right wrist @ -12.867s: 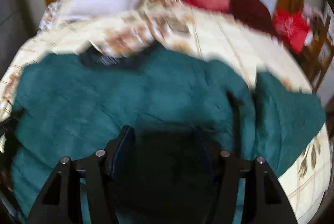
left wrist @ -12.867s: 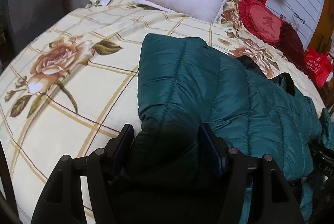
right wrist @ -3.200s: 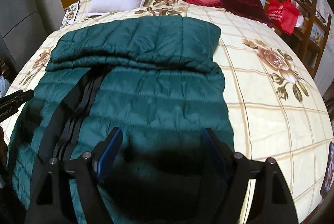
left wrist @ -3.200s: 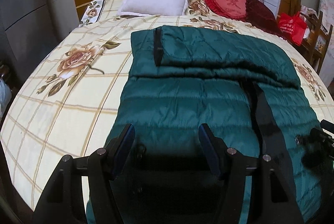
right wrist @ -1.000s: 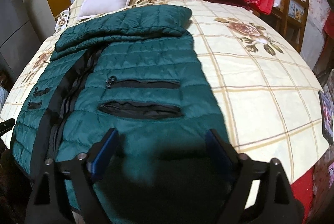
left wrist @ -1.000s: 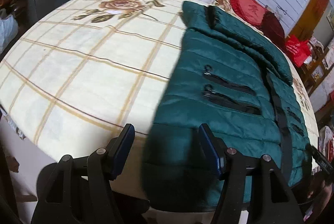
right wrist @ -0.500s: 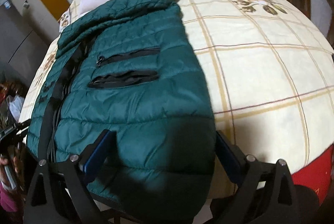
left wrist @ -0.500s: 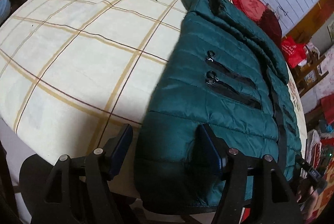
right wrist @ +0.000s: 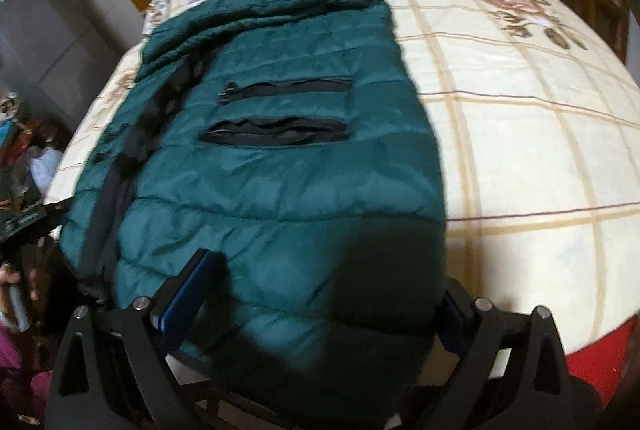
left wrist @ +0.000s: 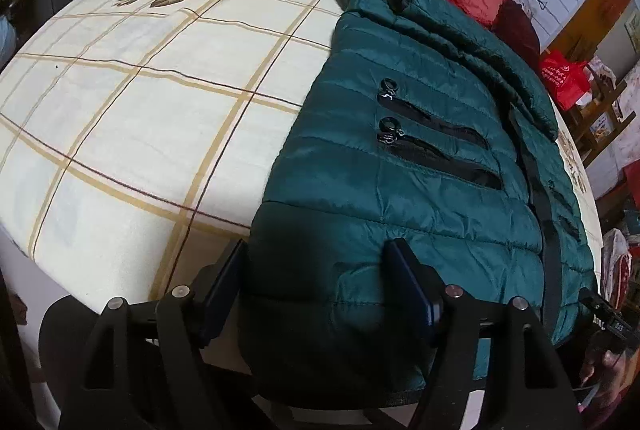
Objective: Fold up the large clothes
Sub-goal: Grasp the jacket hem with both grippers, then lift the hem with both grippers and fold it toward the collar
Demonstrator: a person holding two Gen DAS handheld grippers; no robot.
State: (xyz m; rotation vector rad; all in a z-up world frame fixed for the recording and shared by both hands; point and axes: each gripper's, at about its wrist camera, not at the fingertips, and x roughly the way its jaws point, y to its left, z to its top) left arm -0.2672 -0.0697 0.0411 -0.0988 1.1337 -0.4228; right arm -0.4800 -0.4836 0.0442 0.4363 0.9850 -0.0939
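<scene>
Both tongs straddle the green jacket's (left wrist: pixel 400 165) hem at the bed (left wrist: pixel 140 117) edge, seemingly to lift it; left gripper (left wrist: pixel 316 282) opening, right gripper (right wrist: pixel 320 306) spread, neither visibly pinching.

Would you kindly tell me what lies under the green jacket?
The jacket lies on the checked floral bedspread, which shows all around it; its hem overhangs the bed's near edge. The bedspread under the jacket is covered, so anything else beneath cannot be seen.
</scene>
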